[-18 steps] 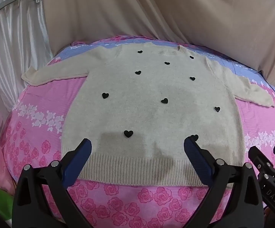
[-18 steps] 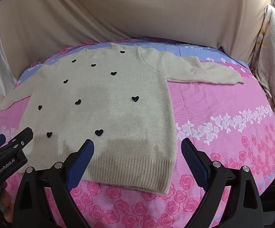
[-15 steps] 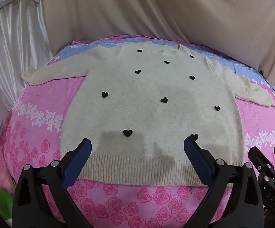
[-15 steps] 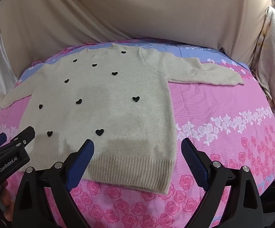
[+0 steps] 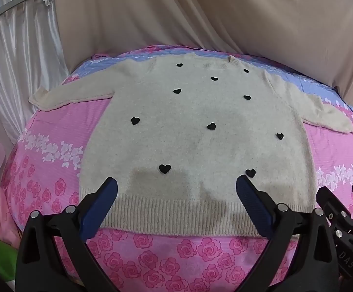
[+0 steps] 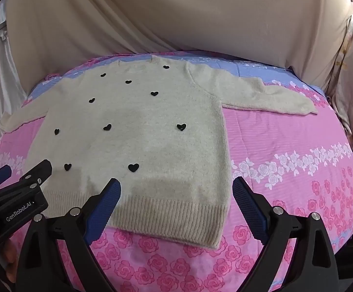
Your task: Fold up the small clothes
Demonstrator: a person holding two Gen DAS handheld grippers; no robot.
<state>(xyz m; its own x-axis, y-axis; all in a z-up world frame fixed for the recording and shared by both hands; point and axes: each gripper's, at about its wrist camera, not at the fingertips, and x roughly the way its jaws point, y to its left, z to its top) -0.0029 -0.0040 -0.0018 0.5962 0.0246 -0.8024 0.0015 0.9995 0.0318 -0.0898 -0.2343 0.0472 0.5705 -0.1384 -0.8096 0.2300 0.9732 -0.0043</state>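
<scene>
Left wrist view shows a cream sweater point(image 5: 195, 133) with small black hearts point(image 5: 164, 168) lying flat and face up on a bed covered by a pink rose-print sheet point(image 5: 42, 150). Both sleeves are stretched out to the sides, and the ribbed hem point(image 5: 176, 214) is nearest the camera. The left tongs point(image 5: 176, 194) hang just above the hem, spread wide and holding nothing. In the right wrist view, the right tongs point(image 6: 176, 194) are likewise spread wide and empty, over the hem's right corner point(image 6: 210, 228). The right sleeve point(image 6: 269, 97) reaches toward a beige curtain point(image 6: 176, 19) behind the bed. Each pair of tongs shows at the edge of the other's view.
</scene>
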